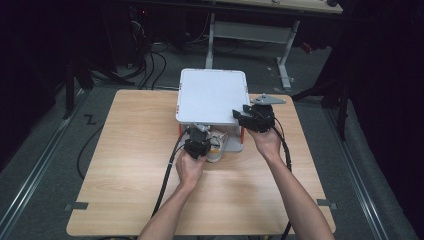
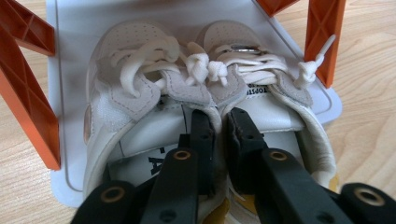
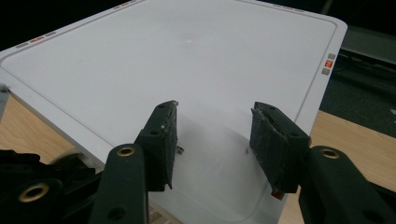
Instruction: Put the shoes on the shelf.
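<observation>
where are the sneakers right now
The pair of white sneakers sits on the lower white shelf between the orange legs, under the rack's top, with the left gripper clamped on their inner collars.

The left gripper (image 2: 219, 126) pinches the touching inner collars of a pair of white laced shoes (image 2: 201, 88), which sit side by side on a white tray (image 2: 74, 28) between orange supports (image 2: 28, 93).

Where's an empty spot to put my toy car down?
The top of the white shelf is bare apart from the right gripper at its near right corner. The wooden table left of the shelf is free. Underneath, the shoes crowd it.
</observation>
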